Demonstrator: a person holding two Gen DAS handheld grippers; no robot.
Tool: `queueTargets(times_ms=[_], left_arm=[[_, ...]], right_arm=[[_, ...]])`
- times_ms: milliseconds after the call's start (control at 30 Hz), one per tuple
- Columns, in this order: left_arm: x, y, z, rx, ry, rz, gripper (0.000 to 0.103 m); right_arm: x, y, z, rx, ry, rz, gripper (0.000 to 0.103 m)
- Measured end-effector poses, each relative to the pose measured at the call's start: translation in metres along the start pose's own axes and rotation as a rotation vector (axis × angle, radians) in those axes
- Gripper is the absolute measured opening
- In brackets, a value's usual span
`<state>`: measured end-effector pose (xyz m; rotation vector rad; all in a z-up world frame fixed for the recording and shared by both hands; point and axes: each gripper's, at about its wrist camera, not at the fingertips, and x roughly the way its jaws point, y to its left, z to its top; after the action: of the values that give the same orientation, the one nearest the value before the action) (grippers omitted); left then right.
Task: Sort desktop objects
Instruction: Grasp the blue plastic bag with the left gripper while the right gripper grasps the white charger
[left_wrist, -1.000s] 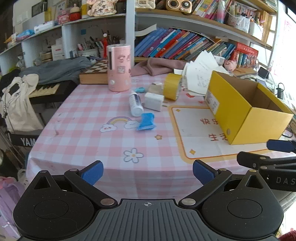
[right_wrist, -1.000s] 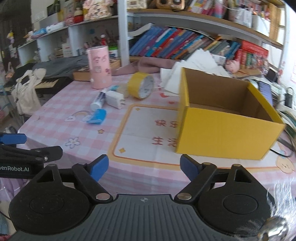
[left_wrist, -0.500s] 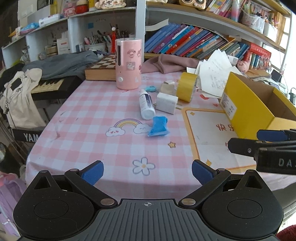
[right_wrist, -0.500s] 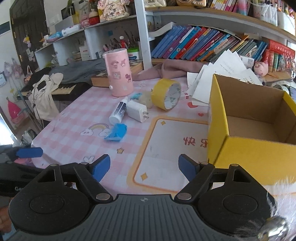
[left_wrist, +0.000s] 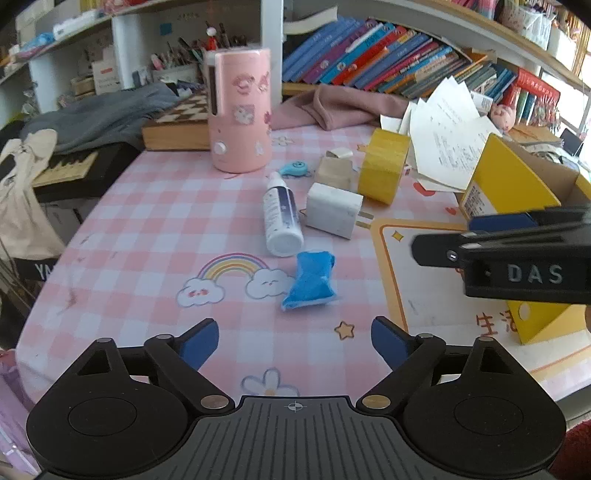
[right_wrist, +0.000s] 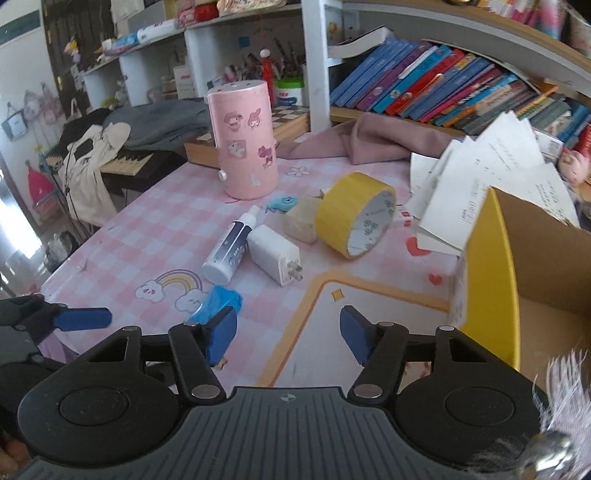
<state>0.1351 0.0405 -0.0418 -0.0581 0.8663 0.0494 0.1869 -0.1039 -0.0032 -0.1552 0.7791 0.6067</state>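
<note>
Blue pouch (left_wrist: 311, 280), just below the bottle (left_wrist: 280, 216): soft, light, crushable; pinch mid-body. Left gripper (left_wrist: 294, 341) and right gripper (right_wrist: 288, 334): both unclenched, narrowing, empty.

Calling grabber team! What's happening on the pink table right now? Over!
Left gripper and right gripper both open, empty, fingers just narrowing. Blue packet lies closest. Nothing blocking it.

I'm seeing the pouch (left_wrist: 311, 280) lying before the bottle (left_wrist: 280, 218), charger (left_wrist: 334, 209) at its right, box (left_wrist: 517, 192) sitting far right.
</note>
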Motion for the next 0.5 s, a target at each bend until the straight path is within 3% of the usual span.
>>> queueTargets(times_ms=[233,500], left_arm=[[0.026,-0.002,0.016,0.011,0.029,0.023,0.068],[0.049,-0.015,0.028,0.086,0.040,0.003,0.058]], right_arm=[[0.035,-0.006,0.023,-0.025,0.033,0.051,0.051],[0.077,-0.006,0.047,-0.063,0.073,0.056,0.051]])
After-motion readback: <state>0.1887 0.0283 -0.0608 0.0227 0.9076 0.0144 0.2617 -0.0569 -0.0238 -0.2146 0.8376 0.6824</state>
